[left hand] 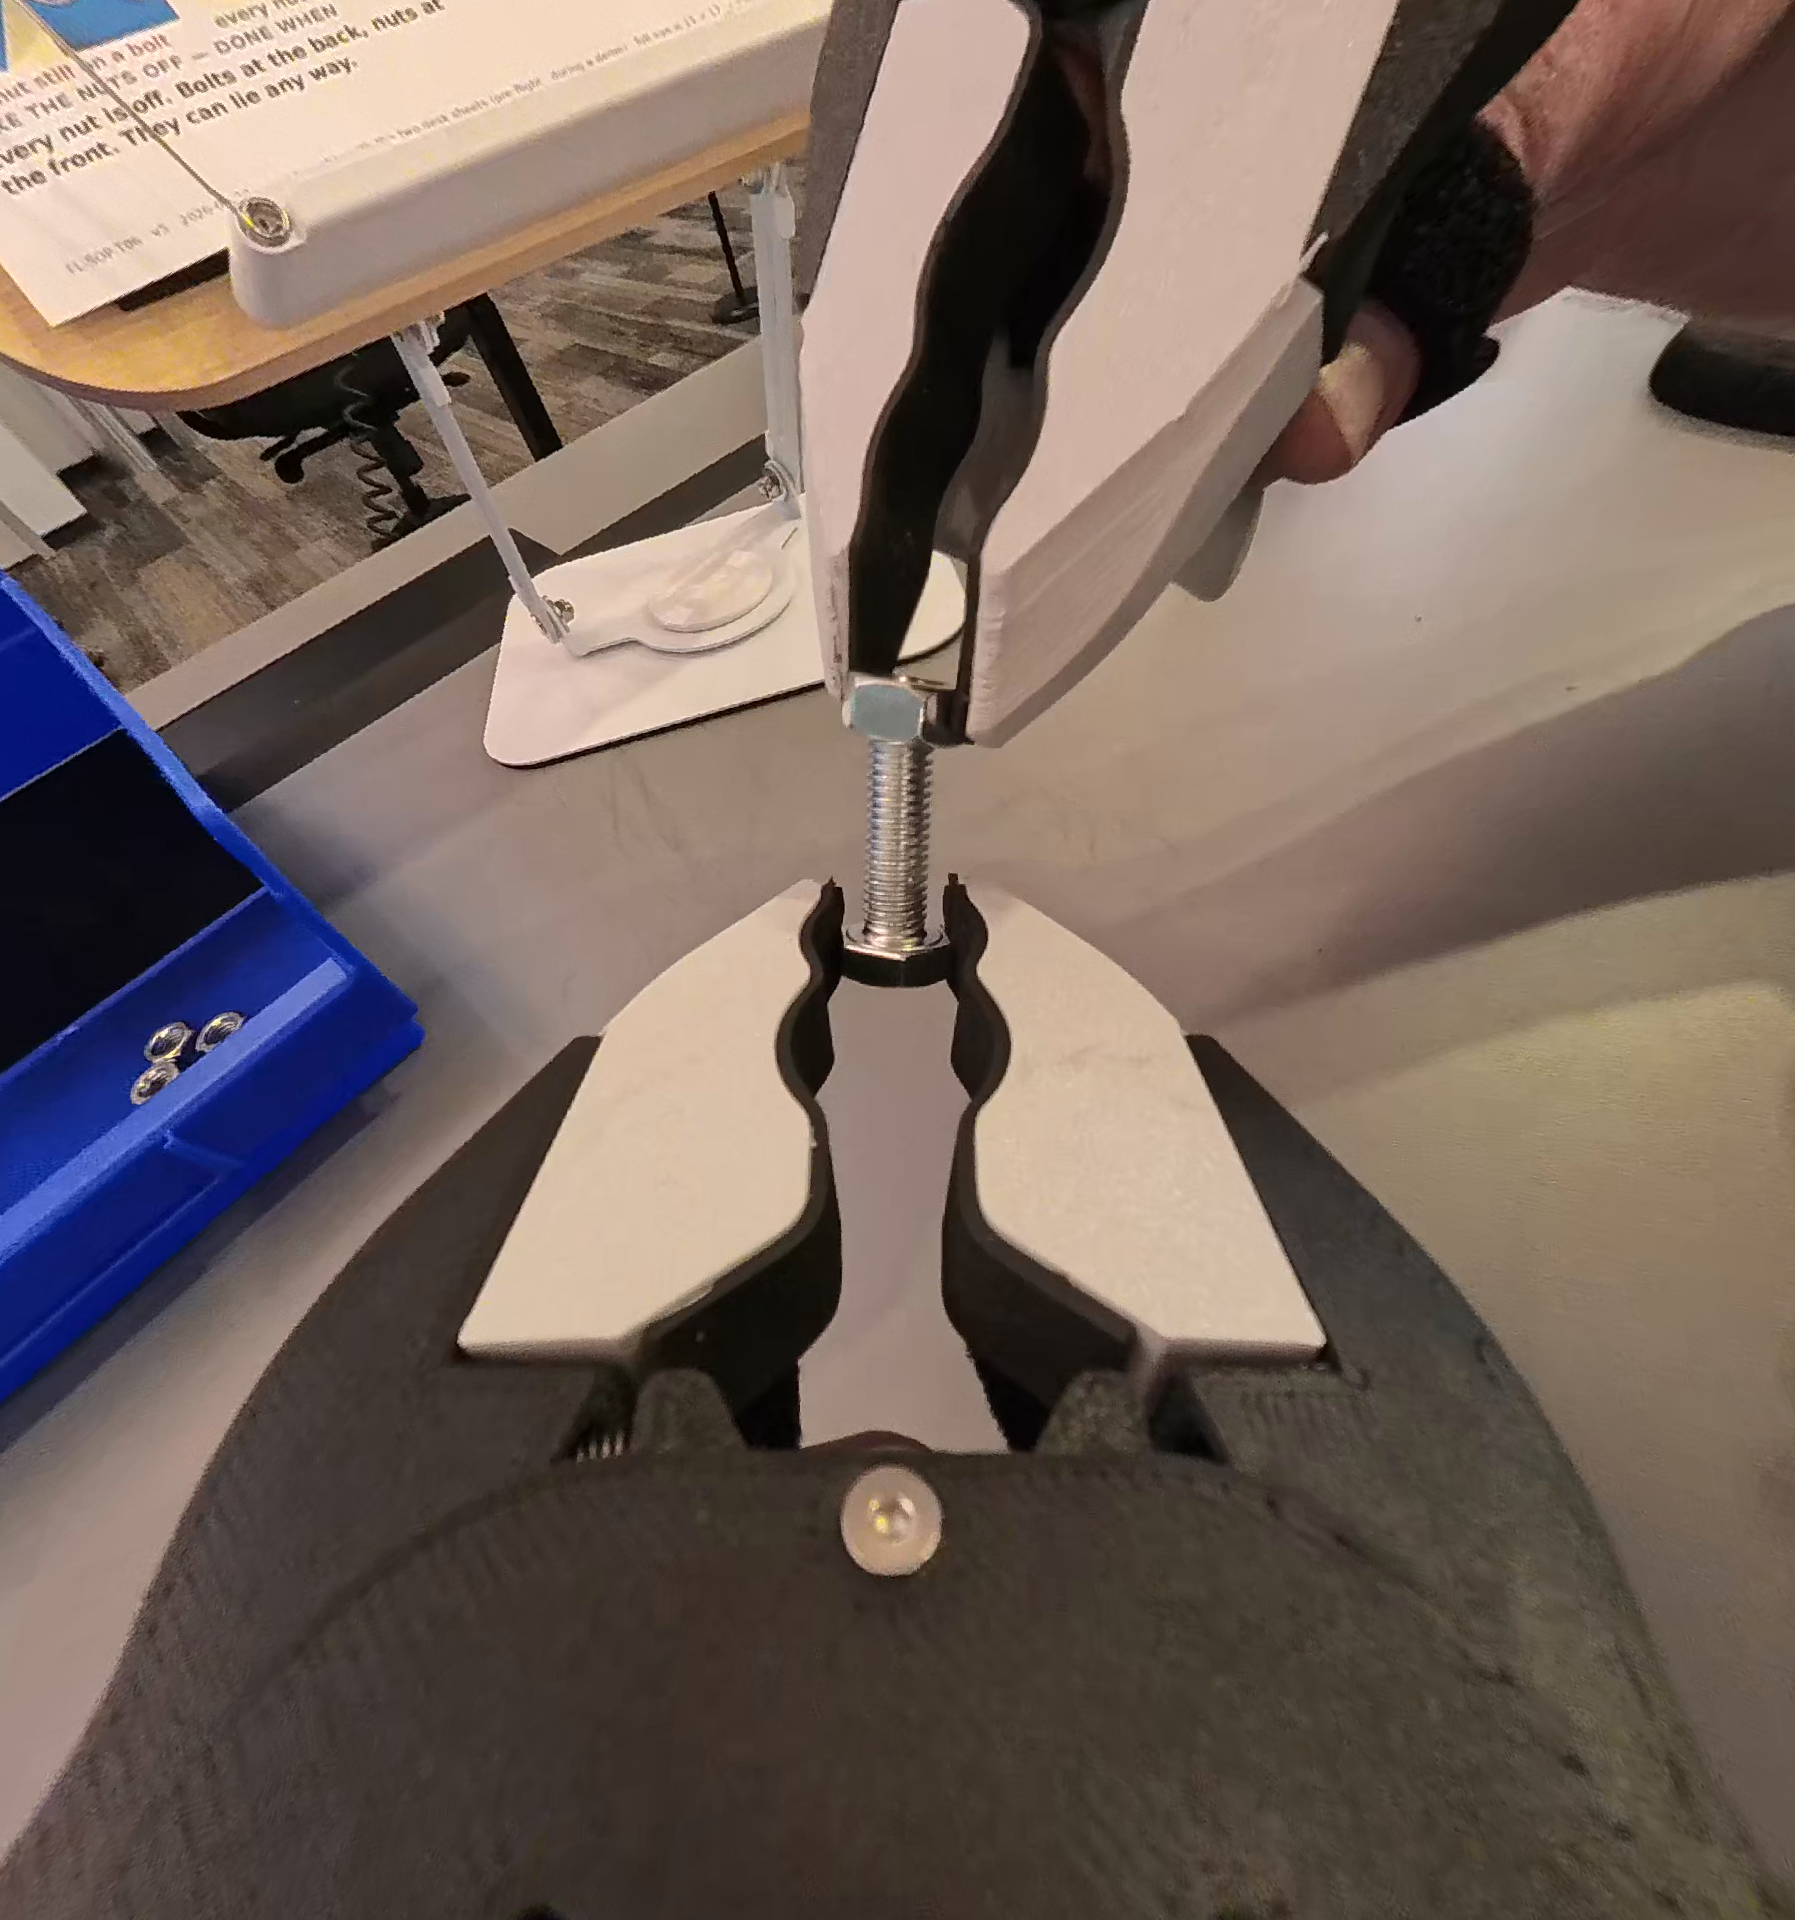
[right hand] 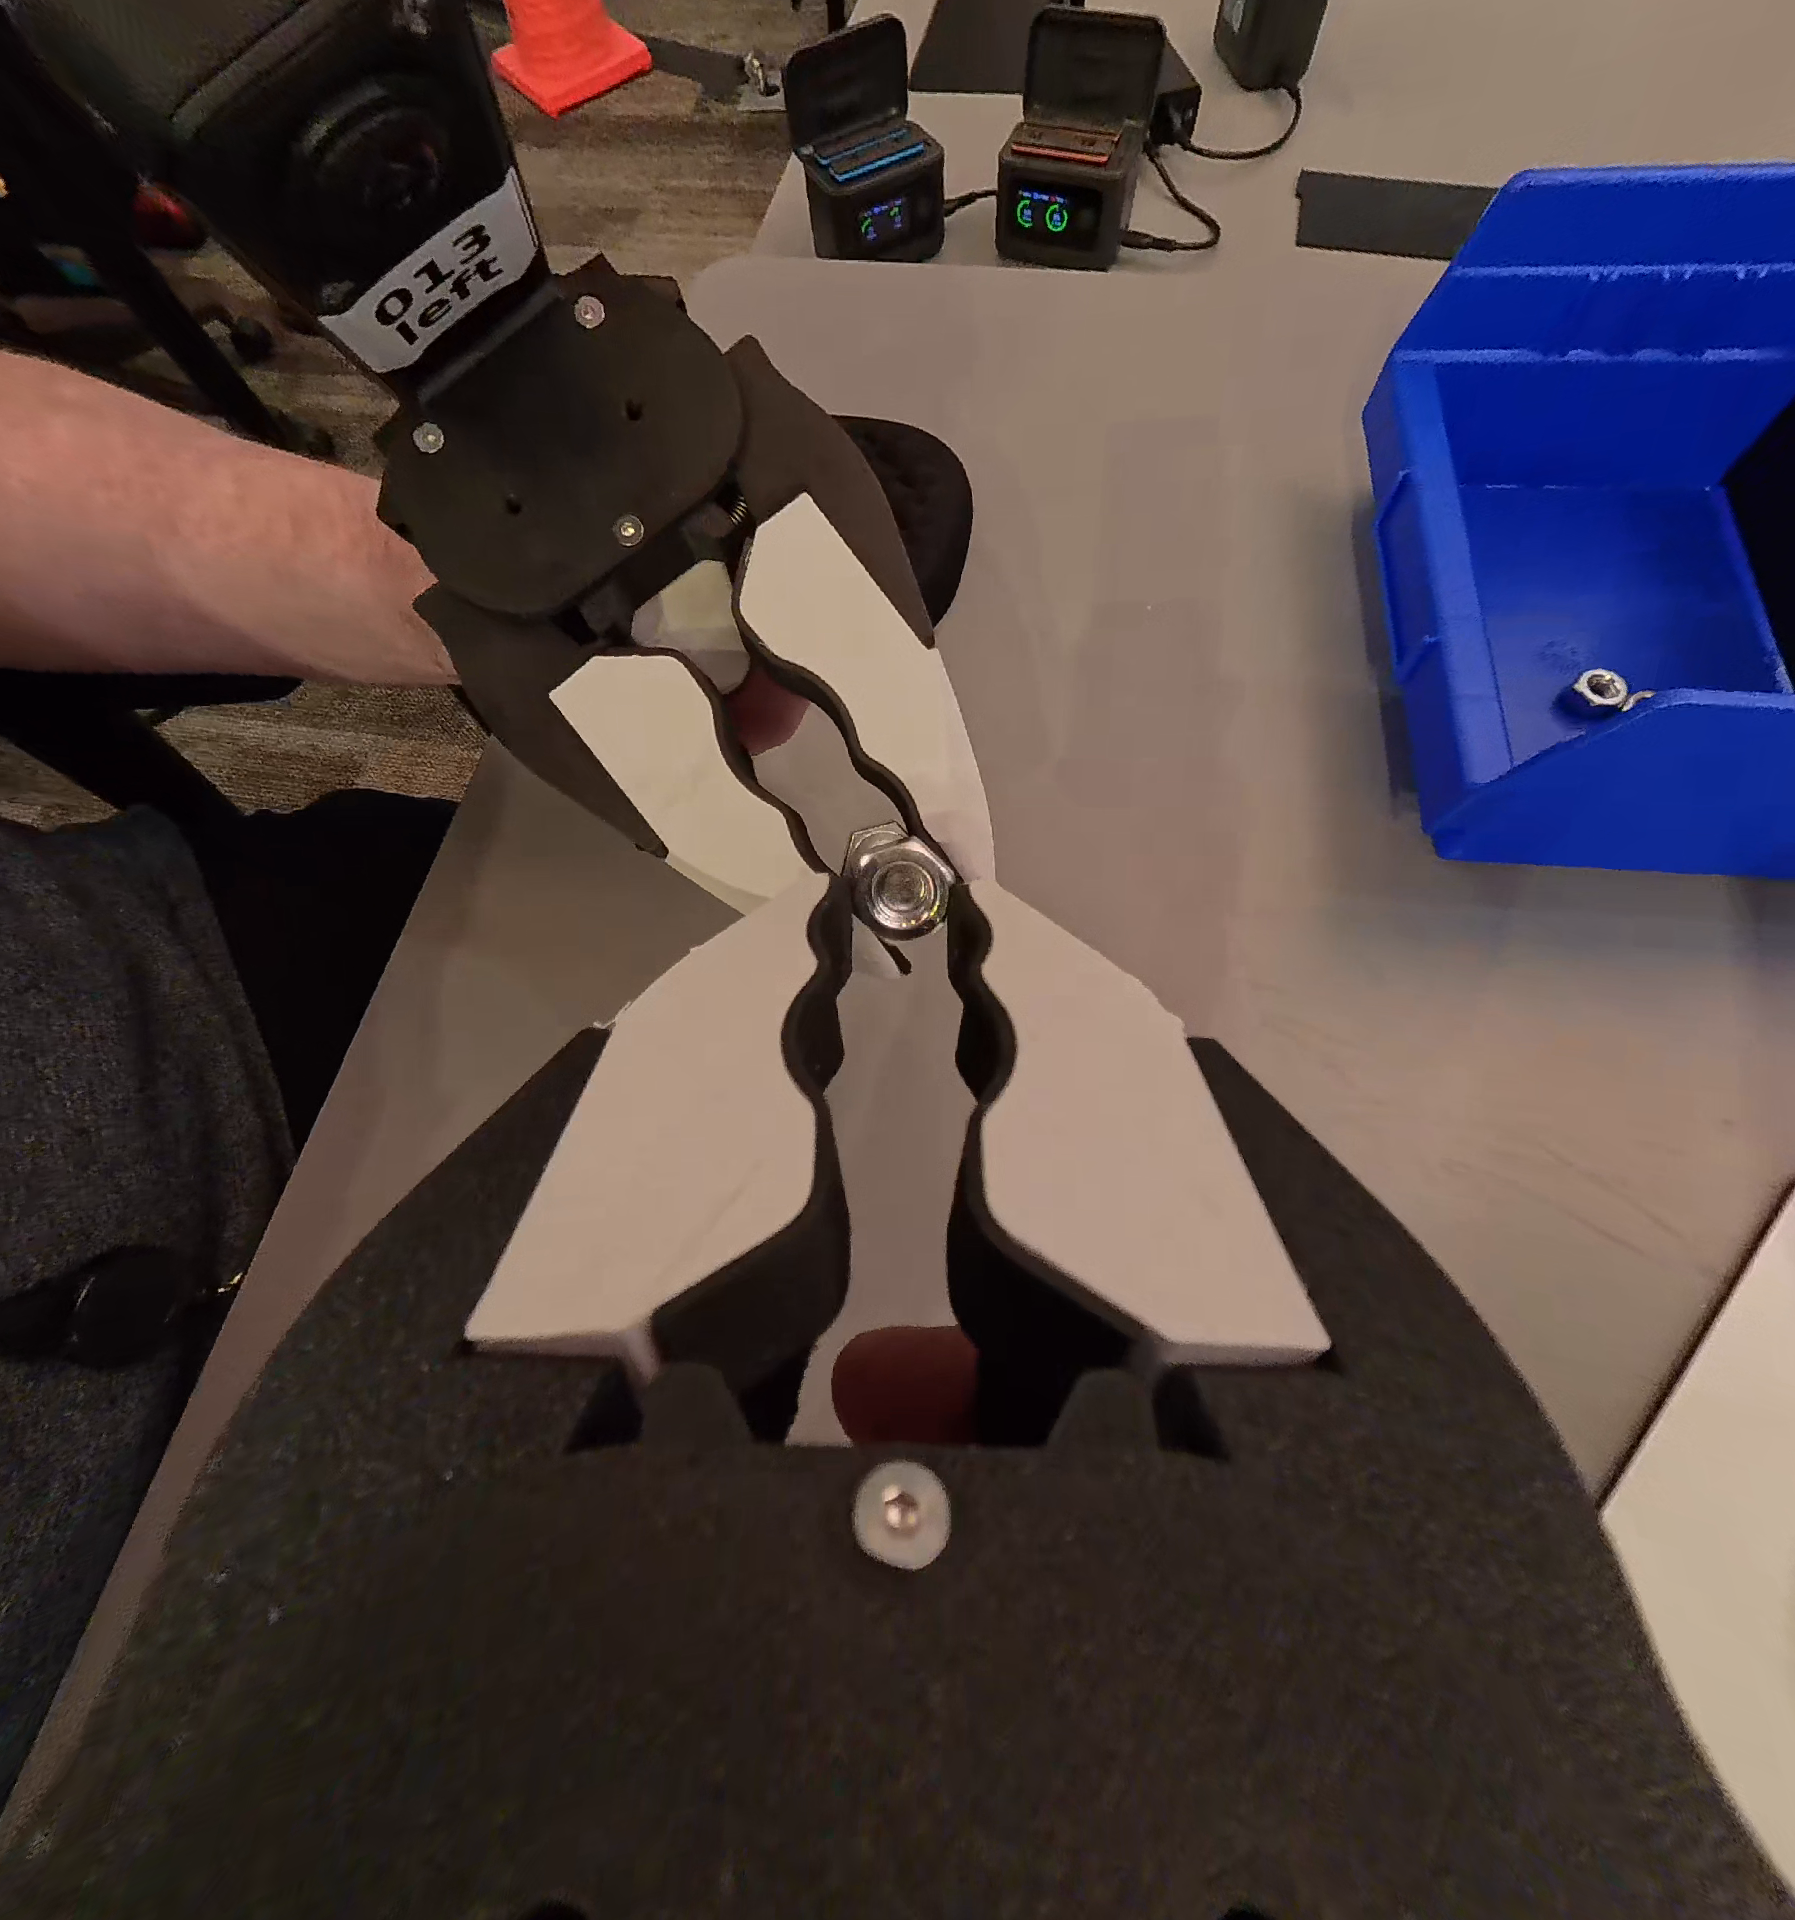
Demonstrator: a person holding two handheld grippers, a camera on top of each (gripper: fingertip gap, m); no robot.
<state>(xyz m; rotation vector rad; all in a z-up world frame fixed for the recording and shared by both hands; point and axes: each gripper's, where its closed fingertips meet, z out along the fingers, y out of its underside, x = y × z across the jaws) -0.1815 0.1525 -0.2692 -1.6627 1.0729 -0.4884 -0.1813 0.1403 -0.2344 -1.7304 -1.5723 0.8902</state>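
In my left wrist view, centre frame, my left gripper point(left hand: 891, 961) clamps the nut point(left hand: 891, 948) on an upright silver bolt point(left hand: 893, 842), beside the blue bin point(left hand: 145, 1039) at left. In my right wrist view, mid-frame, my right gripper point(right hand: 898, 904) grips the bolt's hex head point(right hand: 898, 891) end-on.

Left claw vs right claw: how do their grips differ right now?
The left claw pinches the nut at the bolt's threaded end; the right claw pinches the bolt by its hex head. The left reaches in level over the table; the right comes down from above. Both are shut on the same silver bolt assembly, held clear of the grey table.
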